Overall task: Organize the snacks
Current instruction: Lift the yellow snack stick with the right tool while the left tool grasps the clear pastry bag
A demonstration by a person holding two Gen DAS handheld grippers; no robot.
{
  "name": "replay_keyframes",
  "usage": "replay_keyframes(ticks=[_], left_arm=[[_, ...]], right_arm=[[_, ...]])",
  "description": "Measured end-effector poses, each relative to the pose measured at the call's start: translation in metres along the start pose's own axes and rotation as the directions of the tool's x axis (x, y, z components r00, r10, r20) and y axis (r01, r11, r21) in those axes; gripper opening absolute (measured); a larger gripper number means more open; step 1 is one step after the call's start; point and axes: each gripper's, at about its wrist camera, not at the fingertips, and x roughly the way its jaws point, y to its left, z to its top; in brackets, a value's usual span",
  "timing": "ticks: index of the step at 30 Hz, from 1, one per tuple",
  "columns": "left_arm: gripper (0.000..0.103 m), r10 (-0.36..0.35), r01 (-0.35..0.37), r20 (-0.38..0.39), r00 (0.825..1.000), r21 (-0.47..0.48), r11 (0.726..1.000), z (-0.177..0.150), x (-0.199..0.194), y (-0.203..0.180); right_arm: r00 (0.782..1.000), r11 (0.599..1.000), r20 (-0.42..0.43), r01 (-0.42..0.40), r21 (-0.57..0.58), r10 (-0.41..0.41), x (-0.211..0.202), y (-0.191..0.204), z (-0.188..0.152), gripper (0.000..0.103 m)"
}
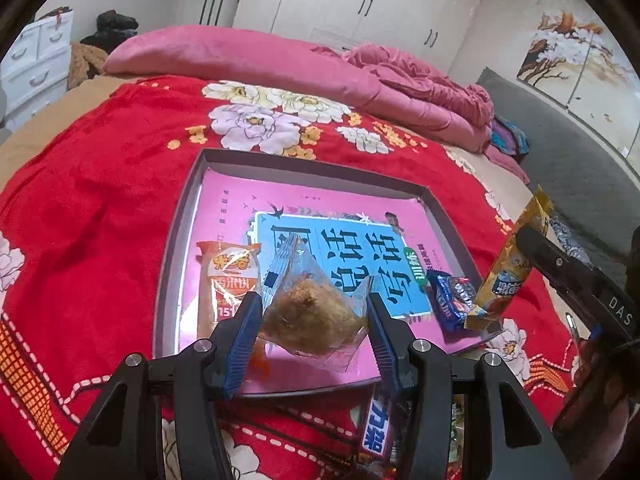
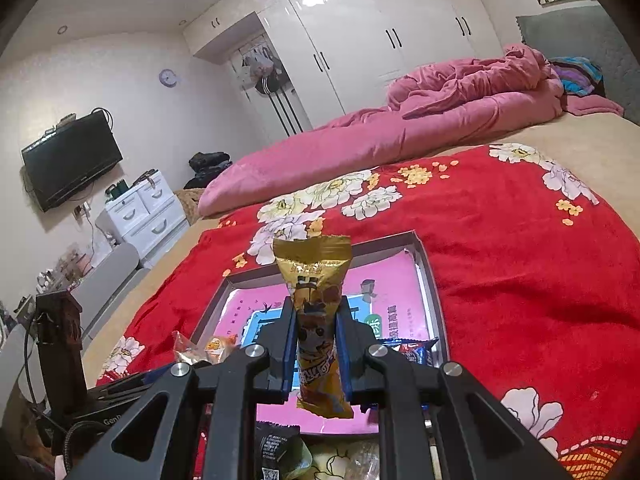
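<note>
A shallow grey box (image 1: 182,216) with a pink and blue printed bottom lies on the red flowered blanket. My left gripper (image 1: 314,312) is shut on a clear packet with a brown fluffy cake (image 1: 316,312), held over the box's near part. An orange rice-cake packet (image 1: 224,276) lies in the box at left, a blue packet (image 1: 452,294) at right. My right gripper (image 2: 316,344) is shut on a yellow snack bar (image 2: 318,320), held upright above the box (image 2: 434,292); it also shows in the left wrist view (image 1: 508,268).
Several loose snack packets (image 1: 380,428) lie on the blanket near the box's front edge, also in the right wrist view (image 2: 280,452). A pink quilt (image 1: 280,64) lies across the bed behind. White wardrobes, a drawer unit and a wall television stand beyond.
</note>
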Motion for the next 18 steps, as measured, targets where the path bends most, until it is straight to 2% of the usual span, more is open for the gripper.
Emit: replay_keyframes(ticks=[18], left_arm=[[0.054,0.003,-0.001,-0.036,0.999,0.071,0.998,0.000,0.020,-0.011]], right_arm=[[0.994,0.999,-0.098,0.048,-0.009,-0.048,0.034,-0.004,-0.006,0.018]])
